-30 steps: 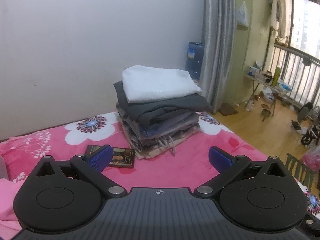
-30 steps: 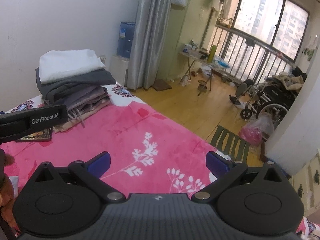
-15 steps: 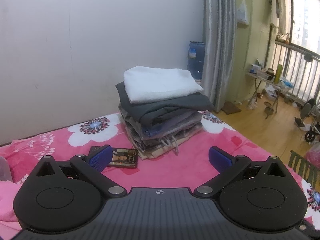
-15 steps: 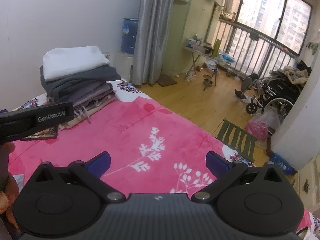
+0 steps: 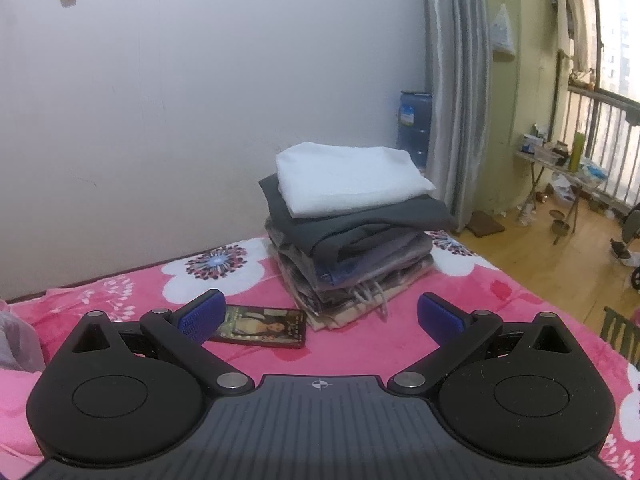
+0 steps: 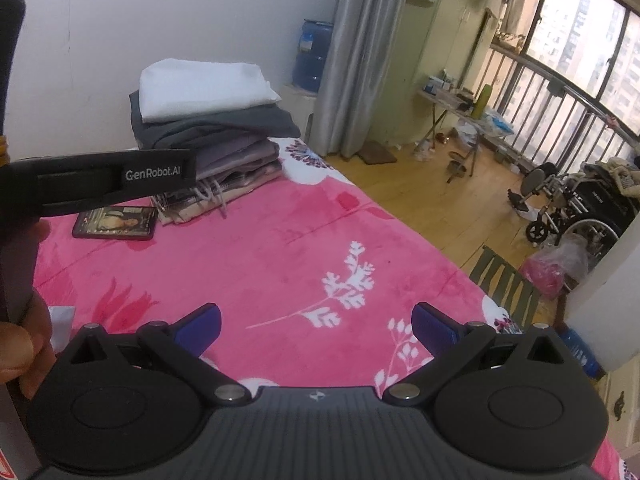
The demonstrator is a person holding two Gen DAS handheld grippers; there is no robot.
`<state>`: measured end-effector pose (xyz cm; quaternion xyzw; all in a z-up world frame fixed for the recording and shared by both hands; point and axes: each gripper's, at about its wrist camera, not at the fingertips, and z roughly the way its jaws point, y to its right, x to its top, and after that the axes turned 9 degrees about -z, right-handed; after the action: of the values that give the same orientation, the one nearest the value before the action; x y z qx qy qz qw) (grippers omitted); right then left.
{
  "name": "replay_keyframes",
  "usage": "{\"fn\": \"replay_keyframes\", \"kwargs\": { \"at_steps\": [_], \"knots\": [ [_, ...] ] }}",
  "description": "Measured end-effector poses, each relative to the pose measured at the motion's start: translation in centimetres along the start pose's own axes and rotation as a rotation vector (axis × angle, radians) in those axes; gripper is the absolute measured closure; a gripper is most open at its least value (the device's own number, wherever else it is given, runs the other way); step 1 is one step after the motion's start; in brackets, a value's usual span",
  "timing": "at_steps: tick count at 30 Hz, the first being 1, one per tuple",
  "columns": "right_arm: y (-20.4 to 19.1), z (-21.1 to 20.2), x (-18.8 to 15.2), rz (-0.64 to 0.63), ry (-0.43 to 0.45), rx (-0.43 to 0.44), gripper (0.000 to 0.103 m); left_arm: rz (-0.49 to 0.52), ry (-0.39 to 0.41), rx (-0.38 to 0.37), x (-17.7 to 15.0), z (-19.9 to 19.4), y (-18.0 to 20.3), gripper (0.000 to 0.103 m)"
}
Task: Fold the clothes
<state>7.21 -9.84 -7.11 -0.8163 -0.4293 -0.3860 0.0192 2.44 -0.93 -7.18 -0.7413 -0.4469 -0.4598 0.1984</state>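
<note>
Left gripper (image 5: 318, 316): fingers spread wide, nothing between them, held above the pink blanket (image 5: 360, 344) and aimed at the stack of clothes (image 5: 352, 224). Right gripper (image 6: 316, 326): likewise spread and empty, over the blanket on the window side of the stack, well apart from it.

Stack of clothes: folded pieces piled at the wall end of the blanket. White piece (image 5: 350, 178) on top, dark grey under it, then purple-grey and beige layers. Drawstrings (image 5: 374, 296) hang from a lower layer on the near side of the stack. Long axis, as far as can be judged, runs along the wall; folded edges face the grippers. Layers are slightly offset, the white one sitting toward the wall side.

Phone (image 5: 260, 326): flat on the blanket, just beside the stack on its near left, apparently not touching it.

Loose garment: none in clear view. A pale bundle (image 5: 16, 340) shows at the picture edge far left of the stack; what it is cannot be told.

Risks, judged:
- A piece set on the stack off-centre could tip the offset layers, the blanket being soft beneath.
- A gripper reaching past the stack's near side could catch the drawstrings and drag a lower layer out.
- The phone could be swept along or covered when cloth is spread beside the stack.
</note>
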Motion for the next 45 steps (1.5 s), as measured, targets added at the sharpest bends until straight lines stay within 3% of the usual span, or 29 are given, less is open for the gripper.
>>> {"fn": "replay_keyframes", "kwargs": {
  "at_steps": [21,45],
  "knots": [
    [1.2,-0.8,1.1,0.048,0.041,-0.047,0.000,0.028,-0.008,0.022,0.0,-0.1,-0.1,0.000],
    [0.5,-0.2,0.9,0.031,0.021,-0.038,0.000,0.026,-0.006,0.015,-0.1,-0.1,-0.1,0.000]
  ]
}}
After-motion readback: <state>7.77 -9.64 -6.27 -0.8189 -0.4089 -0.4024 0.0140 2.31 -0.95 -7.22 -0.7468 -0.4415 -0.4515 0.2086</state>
